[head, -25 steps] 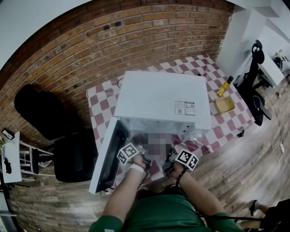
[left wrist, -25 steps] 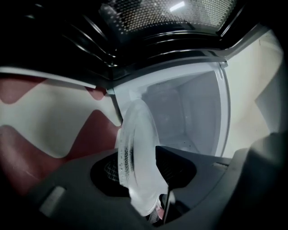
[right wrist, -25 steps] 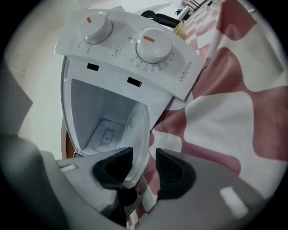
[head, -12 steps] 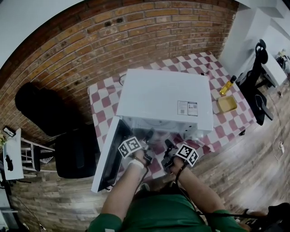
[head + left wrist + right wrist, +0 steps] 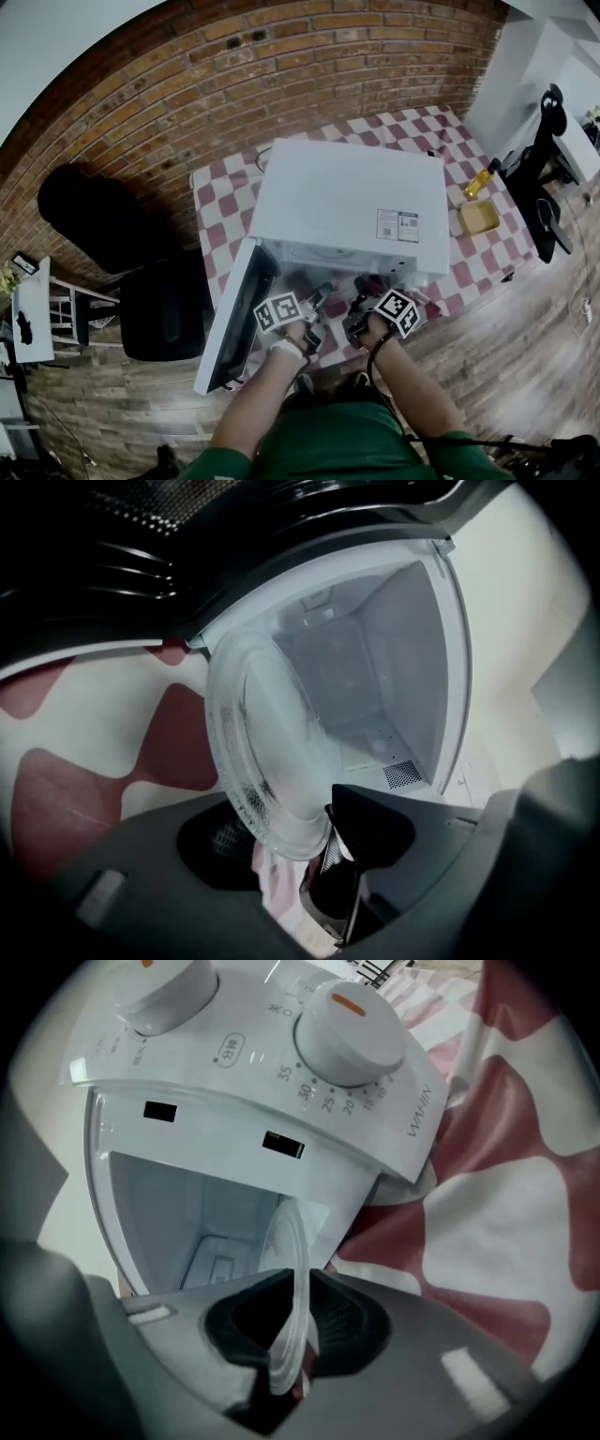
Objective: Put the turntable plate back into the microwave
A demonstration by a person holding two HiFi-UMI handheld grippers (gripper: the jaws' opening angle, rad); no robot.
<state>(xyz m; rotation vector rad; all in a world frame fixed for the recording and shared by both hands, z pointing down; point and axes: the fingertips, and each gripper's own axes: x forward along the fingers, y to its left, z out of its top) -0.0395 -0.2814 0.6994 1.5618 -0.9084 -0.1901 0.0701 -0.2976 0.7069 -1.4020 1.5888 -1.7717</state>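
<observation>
Right hand-held gripper (image 5: 292, 1321): jaws just been closing, now clamped on rim of turntable plate (image 5: 262, 752).

Left hand-held gripper (image 5: 281, 855): jaws just been opening, now wide apart. Plate rim sits in gap, pads not pressing.

Plate apparently carried by one narrow rim pinch, at open mouth of microwave (image 5: 352, 197), above bench (image 5: 220, 202), not yet inside.

Risks:
- Smooth glass pivots or slips from single pinch and drops onto bench.
- Tilted plate clips cavity frame or door (image 5: 234, 319) on entry.
- Plate lands off its seat.

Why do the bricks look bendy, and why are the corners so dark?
Head view: the wide lens bows the brick wall. Left and right gripper views: the lens darkens the corners, and the close glass plate looks soft.
</observation>
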